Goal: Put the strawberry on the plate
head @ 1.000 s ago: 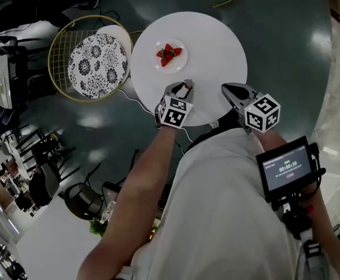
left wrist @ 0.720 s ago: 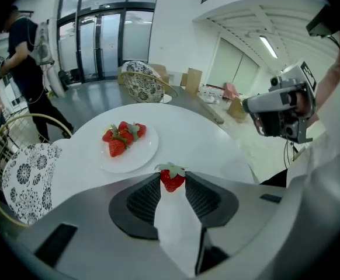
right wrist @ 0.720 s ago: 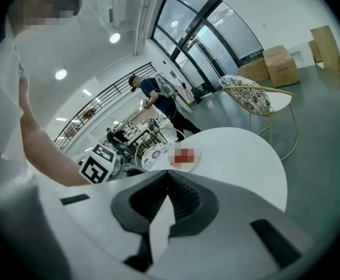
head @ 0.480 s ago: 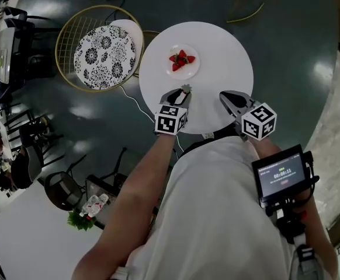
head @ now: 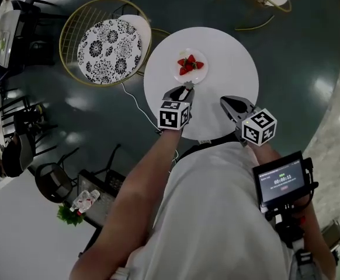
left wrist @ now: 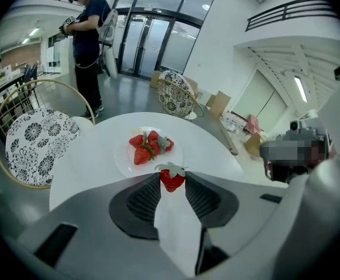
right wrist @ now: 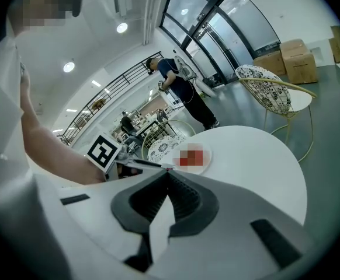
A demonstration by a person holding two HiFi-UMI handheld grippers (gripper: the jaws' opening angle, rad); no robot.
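Observation:
A red strawberry (left wrist: 172,178) with a green top sits pinched at the tips of my left gripper (left wrist: 173,179), which is shut on it above the round white table (head: 228,92). Just beyond it lies a small white plate (left wrist: 123,156) with several strawberries (left wrist: 149,147) on it; in the head view the plate (head: 177,73) is at the table's far side, a little ahead of the left gripper (head: 186,88). My right gripper (head: 224,102) hovers over the table's near right part, jaws shut with nothing between them (right wrist: 167,171).
A gold wire chair with a black-and-white patterned cushion (head: 108,42) stands left of the table. A second such chair (left wrist: 174,95) stands beyond it. A person (left wrist: 88,45) stands in the background by glass doors. Cardboard boxes (right wrist: 292,57) lie on the floor.
The left gripper with the strawberry has come closer to the plate. The head view has shifted, so the table sits more to the right. The right gripper has kept its place.

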